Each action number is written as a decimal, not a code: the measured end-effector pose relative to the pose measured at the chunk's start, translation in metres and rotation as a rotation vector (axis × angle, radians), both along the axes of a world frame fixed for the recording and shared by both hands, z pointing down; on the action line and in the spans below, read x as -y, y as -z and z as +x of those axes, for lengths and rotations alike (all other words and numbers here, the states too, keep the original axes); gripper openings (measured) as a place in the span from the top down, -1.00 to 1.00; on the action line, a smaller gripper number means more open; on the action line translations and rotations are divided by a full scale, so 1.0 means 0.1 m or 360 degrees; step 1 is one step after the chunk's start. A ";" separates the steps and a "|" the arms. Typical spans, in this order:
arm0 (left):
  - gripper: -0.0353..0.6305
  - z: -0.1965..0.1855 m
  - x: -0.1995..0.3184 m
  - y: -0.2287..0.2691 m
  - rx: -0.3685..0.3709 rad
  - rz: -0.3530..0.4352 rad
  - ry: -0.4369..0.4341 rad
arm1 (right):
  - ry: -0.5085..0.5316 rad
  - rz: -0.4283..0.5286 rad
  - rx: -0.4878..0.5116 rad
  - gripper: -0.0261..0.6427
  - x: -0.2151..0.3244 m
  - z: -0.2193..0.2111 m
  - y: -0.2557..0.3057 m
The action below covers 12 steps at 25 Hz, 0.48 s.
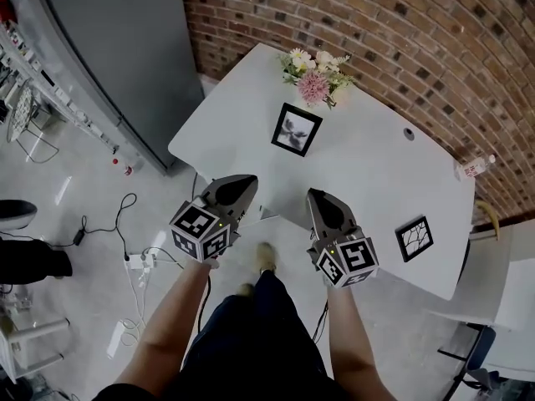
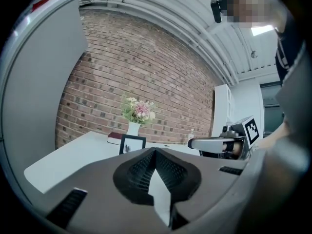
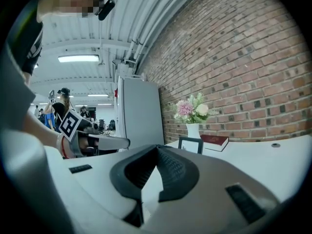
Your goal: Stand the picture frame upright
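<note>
A black picture frame (image 1: 296, 129) with a pale print stands on the white table (image 1: 376, 174), in front of a vase of pink and cream flowers (image 1: 316, 75). In both gripper views the frame (image 2: 132, 144) (image 3: 190, 144) looks upright. My left gripper (image 1: 231, 192) and right gripper (image 1: 324, 207) hang side by side off the table's near edge, well short of the frame. Both are shut with nothing between their jaws. The left gripper view shows its own closed jaws (image 2: 156, 152) and the right gripper (image 2: 214, 143) beside it. The right gripper view shows its closed jaws (image 3: 157, 147).
A red book (image 3: 214, 141) lies behind the vase. A black-and-white patterned tile (image 1: 415, 238) and a small bottle (image 1: 475, 169) sit at the table's right. A grey cabinet (image 1: 125, 48) stands at the left, a brick wall behind, cables (image 1: 125, 224) on the floor, a white chair (image 1: 501, 291) at right.
</note>
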State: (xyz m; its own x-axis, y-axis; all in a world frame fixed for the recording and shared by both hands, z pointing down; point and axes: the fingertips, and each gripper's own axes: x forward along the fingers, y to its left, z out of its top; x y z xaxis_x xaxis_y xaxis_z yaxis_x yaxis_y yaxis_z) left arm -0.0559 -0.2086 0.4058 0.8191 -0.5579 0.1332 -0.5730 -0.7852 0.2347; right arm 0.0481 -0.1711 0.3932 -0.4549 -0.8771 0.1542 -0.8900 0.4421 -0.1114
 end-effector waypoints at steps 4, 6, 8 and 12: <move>0.87 -0.07 -0.17 0.06 -0.0004 0.0000 0.0008 | -0.0002 0.0014 -0.0001 0.91 -0.16 -0.07 0.10; 0.87 -0.12 -0.22 0.10 -0.0016 -0.0006 0.0032 | -0.0005 0.0024 -0.0005 0.91 -0.23 -0.10 0.16; 0.87 -0.18 -0.26 0.17 -0.0056 -0.0015 0.0059 | -0.0011 0.0033 -0.0008 0.91 -0.29 -0.12 0.22; 0.87 -0.22 -0.37 0.30 -0.0083 0.0004 0.0065 | -0.0031 0.0047 0.0001 0.91 -0.40 -0.14 0.34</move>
